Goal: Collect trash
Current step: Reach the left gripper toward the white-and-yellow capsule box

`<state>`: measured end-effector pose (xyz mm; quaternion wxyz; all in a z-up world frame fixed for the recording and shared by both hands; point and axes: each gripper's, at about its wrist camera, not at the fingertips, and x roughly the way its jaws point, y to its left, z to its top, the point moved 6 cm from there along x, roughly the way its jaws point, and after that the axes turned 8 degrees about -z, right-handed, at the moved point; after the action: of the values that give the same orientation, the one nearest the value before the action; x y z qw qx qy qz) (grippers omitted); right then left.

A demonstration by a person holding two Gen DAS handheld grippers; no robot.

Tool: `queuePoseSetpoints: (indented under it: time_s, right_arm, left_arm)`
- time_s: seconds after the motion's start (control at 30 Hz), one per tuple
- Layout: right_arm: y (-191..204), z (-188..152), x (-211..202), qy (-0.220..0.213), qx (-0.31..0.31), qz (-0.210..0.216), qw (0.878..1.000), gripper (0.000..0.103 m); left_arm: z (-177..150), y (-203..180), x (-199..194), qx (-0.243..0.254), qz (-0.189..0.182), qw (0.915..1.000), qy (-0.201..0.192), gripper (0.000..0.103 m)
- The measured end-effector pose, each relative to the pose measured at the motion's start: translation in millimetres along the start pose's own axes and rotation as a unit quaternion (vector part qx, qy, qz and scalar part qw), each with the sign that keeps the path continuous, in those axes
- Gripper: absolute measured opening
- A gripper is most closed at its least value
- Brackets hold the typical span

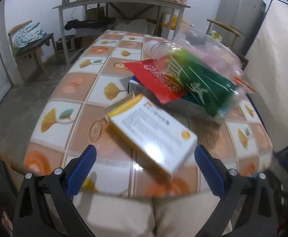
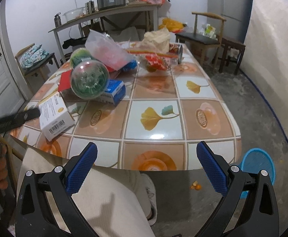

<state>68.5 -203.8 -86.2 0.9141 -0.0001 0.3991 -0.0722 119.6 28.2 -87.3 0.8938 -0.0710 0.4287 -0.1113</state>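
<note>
A white and yellow box lies on the patterned table, just beyond my open left gripper, which holds nothing. Behind the box lie a green-labelled plastic bottle, a red packet and a clear plastic bag. In the right wrist view the same box sits at the table's left edge, with the bottle and a blue box behind it. Farther back are a pink bag, wrappers and a can. My right gripper hangs open over the table's near edge.
A blue bin stands on the floor at the right, with orange scraps near it. The person's light trousers are below the grippers. Chairs, a cluttered side table and a fridge stand behind.
</note>
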Motion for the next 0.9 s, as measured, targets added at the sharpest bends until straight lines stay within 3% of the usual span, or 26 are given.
queuePoseSetpoints:
  time_s: [0.23,0.3,0.47,0.63,0.7,0.8,0.9]
  right_arm:
    - [-7,-3,20,0.033,0.015,0.004,0.999,0.096]
    - [-7,1,20,0.037,0.017,0.007,0.999,0.096]
    - [-9,15,12,0.014,0.003,-0.008,1.0,0.096]
    - [-7,22,15,0.017,0.015,-0.003,1.0,0.096]
    - [-2,22,16,0.018,0.011,0.0,1.0,0.096]
    - [5,22,18,0.023,0.005,0.008,1.0,0.096]
    - [11,26,19,0.026,-0.001,0.011,1.0,0.096]
  left_arm:
    - [20,-7,45,0.017,0.068,0.9975,0.005,0.097]
    - [20,-7,47,0.017,0.07,0.9973,-0.012,0.098]
    - [23,-4,50,0.012,0.059,0.9982,-0.005,0.098]
    - [20,9,48,0.016,0.015,0.9996,0.016,0.098]
    - [17,18,49,-0.004,-0.024,0.9992,0.031,0.098]
    - [14,34,52,-0.056,-0.1,0.9921,0.052,0.098]
    - [19,46,48,-0.09,-0.121,0.9873,0.05,0.097]
